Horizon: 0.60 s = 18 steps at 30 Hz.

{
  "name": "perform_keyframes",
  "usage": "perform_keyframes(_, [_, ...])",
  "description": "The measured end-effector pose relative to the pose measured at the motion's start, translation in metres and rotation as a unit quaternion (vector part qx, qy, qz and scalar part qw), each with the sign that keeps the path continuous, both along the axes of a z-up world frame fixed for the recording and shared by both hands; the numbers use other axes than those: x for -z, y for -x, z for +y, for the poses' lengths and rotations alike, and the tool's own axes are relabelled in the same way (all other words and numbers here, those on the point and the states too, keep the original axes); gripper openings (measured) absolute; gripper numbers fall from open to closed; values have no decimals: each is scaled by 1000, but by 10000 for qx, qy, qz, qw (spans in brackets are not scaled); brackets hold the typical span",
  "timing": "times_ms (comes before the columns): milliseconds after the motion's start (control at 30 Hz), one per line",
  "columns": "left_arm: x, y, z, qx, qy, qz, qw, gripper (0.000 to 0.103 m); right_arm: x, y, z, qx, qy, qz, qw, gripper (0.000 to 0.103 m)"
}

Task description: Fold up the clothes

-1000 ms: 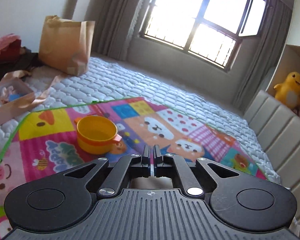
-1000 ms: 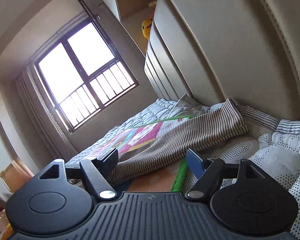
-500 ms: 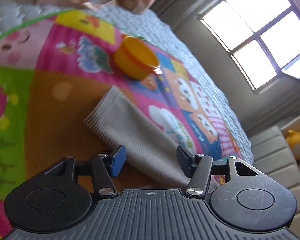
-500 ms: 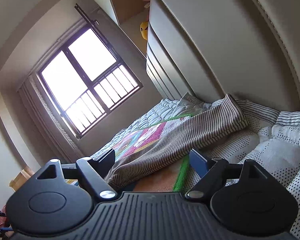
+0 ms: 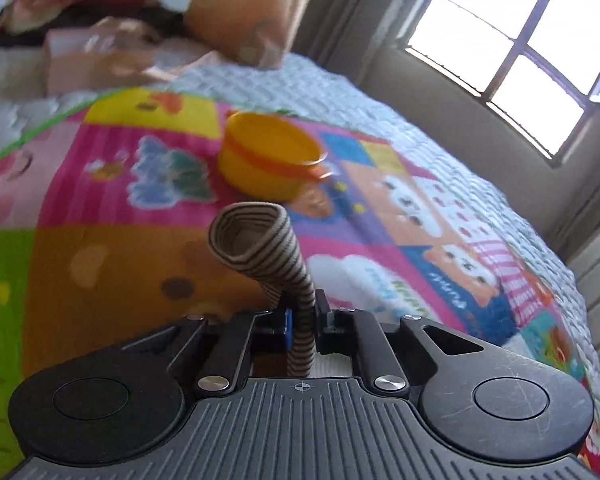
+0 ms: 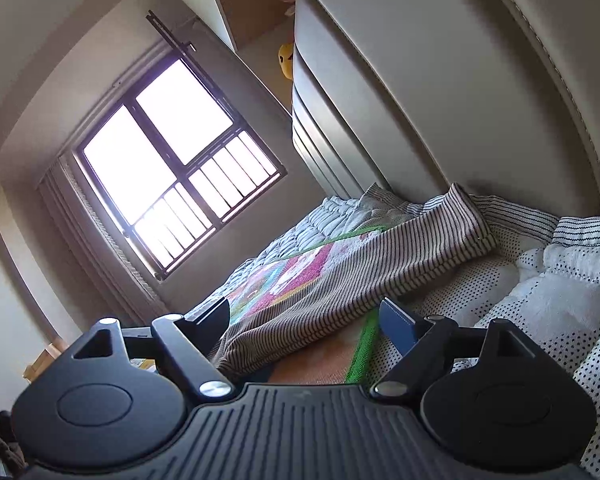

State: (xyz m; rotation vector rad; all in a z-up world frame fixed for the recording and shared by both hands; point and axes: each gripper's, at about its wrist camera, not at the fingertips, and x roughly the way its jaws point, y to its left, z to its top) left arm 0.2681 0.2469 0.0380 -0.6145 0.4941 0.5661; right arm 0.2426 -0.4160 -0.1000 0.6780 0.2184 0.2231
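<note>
A: What is lying around the work?
B: A play mat (image 5: 100,248) is covering the bed (image 5: 340,92) beneath a window (image 6: 172,168).

A: And the garment (image 6: 360,268)?
B: It is stretching lengthwise toward the headboard (image 6: 440,80); the left gripper (image 5: 302,320) is pinching its sleeve (image 5: 268,248), the right gripper (image 6: 308,320) is gaping wide.

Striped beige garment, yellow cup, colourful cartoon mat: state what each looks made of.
Striped beige garment, pinched in the left gripper: soft ribbed knit, matte; it curls and drapes limply. Yellow cup with orange band: probably moulded plastic, smooth and slightly glossy, with a thin even rim. Colourful cartoon mat: printed fabric or foam, low sheen; blur leaves it open.
</note>
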Motion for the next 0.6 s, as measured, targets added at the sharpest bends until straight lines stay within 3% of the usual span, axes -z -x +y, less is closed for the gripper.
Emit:
perform_keyframes(133, [-60, -29, -53, 831, -251, -556, 9947, 9, 1, -1, -1, -11, -52, -6, 10000, 83])
perform_keyframes(267, [-97, -53, -126, 1798, -423, -960, 9781, 9, 2, -1, -3, -22, -105, -12, 9999, 83])
perform_keyframes(367, [-100, -72, -177, 2439, -391, -1013, 9637, 9, 3, -2, -3, -31, -144, -16, 9999, 83])
perform_keyframes(500, [-75, -97, -228, 3065, -113, -823, 9482, 10, 4, -1, -5, -36, -215, -19, 9998, 84])
perform_keyframes(600, [-49, -106, -248, 3461, 79, -739, 9352, 19, 4, -1, -6, -48, -263, -19, 9996, 84])
